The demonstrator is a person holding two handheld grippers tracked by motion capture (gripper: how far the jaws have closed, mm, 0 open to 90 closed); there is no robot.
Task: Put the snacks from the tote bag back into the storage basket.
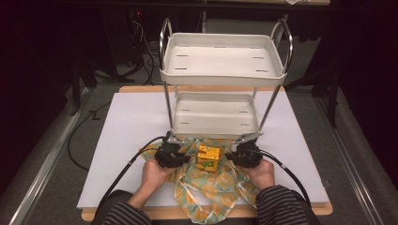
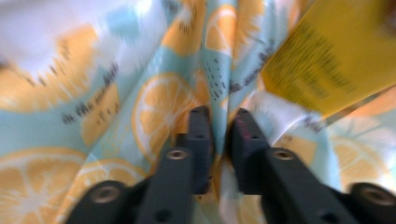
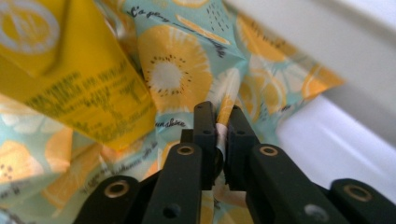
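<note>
A yellow box (image 1: 208,158) stands on a light-blue cloth printed with orange slices (image 1: 211,183), at the near edge of the table. My left gripper (image 1: 180,157) is just left of the box and my right gripper (image 1: 233,157) just right of it. In the left gripper view the jaws (image 2: 219,114) stand a little apart with a fold of the cloth (image 2: 154,107) running between them; the box (image 2: 327,60) is at upper right. In the right gripper view the jaws (image 3: 223,112) pinch a fold of the cloth (image 3: 173,70), with the box (image 3: 70,79) at upper left.
A white two-tier cart stands right behind the cloth, its lower tray (image 1: 216,115) under the top tray (image 1: 223,61). Its white rim (image 3: 327,37) passes close by my right gripper. A white board (image 1: 131,122) covers the tabletop, and cables trail from both grippers.
</note>
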